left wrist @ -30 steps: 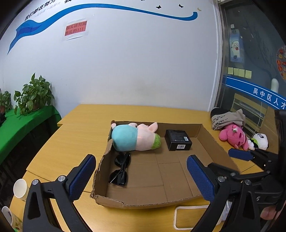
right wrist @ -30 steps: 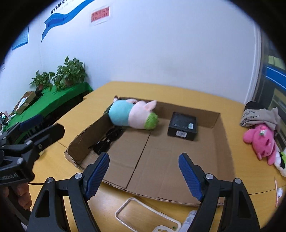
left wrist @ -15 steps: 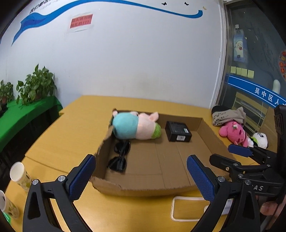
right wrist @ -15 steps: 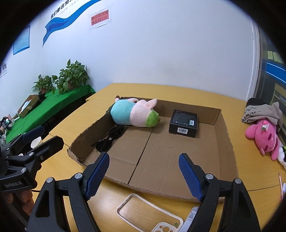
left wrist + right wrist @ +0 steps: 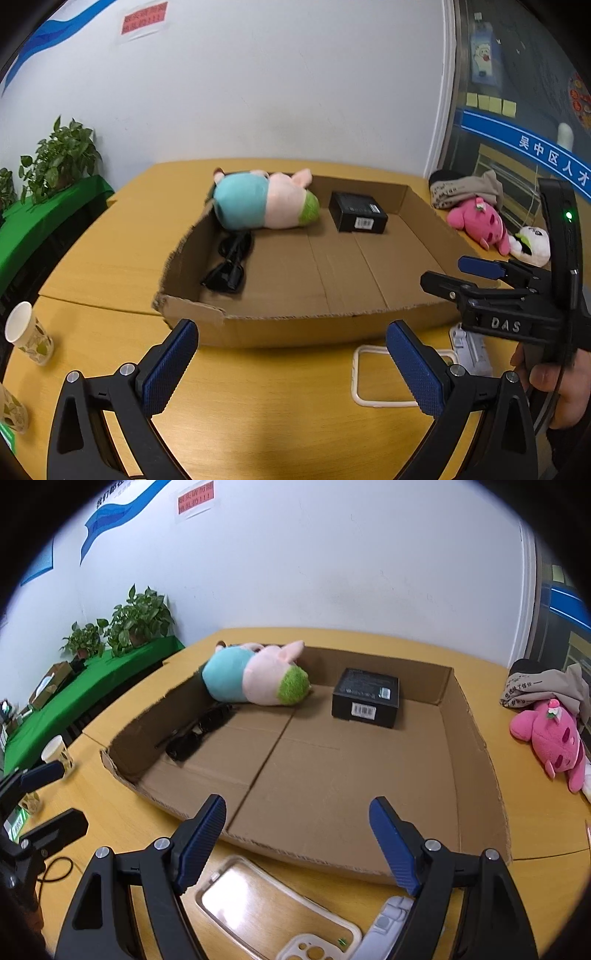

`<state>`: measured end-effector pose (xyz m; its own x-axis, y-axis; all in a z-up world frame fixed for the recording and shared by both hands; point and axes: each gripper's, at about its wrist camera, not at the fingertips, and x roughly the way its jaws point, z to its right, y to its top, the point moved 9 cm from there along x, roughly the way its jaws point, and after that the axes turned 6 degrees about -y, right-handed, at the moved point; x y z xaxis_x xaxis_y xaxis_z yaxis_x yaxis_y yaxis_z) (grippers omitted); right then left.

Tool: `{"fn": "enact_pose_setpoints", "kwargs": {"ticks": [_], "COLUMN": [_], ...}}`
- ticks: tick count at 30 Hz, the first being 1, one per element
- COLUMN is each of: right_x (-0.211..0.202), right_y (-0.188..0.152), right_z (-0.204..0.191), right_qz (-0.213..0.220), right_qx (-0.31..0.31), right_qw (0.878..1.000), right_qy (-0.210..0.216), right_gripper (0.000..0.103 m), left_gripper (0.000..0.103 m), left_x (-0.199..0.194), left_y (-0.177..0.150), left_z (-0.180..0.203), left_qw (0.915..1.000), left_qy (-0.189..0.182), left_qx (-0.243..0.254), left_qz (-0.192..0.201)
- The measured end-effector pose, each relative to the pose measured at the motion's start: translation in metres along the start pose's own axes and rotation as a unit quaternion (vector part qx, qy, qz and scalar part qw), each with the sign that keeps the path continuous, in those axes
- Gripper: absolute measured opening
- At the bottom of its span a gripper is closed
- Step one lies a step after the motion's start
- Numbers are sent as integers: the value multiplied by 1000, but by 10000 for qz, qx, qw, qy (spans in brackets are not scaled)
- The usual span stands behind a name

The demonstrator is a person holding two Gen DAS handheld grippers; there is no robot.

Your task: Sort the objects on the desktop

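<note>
Hovering wide open and empty: left gripper (image 5: pixel 291 363) and right gripper (image 5: pixel 297 840), both short of the cardboard tray (image 5: pixel 476 738). Lying ahead inside it: plush pig (image 5: pixel 255 675), black box (image 5: pixel 365 698), sunglasses (image 5: pixel 229 266). Resting just beneath the right gripper: clear phone case (image 5: pixel 258 908).

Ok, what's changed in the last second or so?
Both grippers, left and right, pulled back from the cardboard tray toward the phone case, still open and empty. The plush pig, black box and sunglasses haven't moved.
</note>
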<state>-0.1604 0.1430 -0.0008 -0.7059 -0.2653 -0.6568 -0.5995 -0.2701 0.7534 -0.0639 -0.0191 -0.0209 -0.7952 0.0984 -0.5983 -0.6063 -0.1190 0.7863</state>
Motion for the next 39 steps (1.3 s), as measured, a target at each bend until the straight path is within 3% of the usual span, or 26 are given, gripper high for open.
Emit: {"fn": "enact_pose_setpoints", "kwargs": {"ticks": [5, 8, 13, 21, 30, 33, 39], "right_x": [4, -4, -19, -32, -5, 5, 4], "right_y": [-32, -41, -43, -68, -116, -117, -125], "right_z": [15, 19, 22, 48, 117, 126, 127], "right_qz": [-265, -123, 63, -18, -893, -1045, -1169], "right_qx": [33, -210, -128, -149, 239, 556, 730], "right_qw": [9996, 9995, 9999, 9998, 9948, 9930, 9897], "right_qy": [-54, -192, 1, -146, -426, 11, 373], "right_gripper": [80, 80, 80, 80, 80, 81, 81], "left_gripper": [103, 103, 103, 103, 103, 103, 103], "left_x": [13, 18, 19, 18, 26, 27, 27], "left_y": [-4, -7, -10, -17, -36, -39, -42], "left_z": [12, 16, 19, 46, 93, 102, 111], "left_qw": [9998, 9996, 9994, 9977, 9912, 9901, 9891], "left_qy": [-136, -194, -233, -559, -1083, -1128, -1157], "left_qx": [91, 68, 40, 234, 546, 612, 652], "left_qz": [-139, -206, -251, -288, -537, -572, -633]}}
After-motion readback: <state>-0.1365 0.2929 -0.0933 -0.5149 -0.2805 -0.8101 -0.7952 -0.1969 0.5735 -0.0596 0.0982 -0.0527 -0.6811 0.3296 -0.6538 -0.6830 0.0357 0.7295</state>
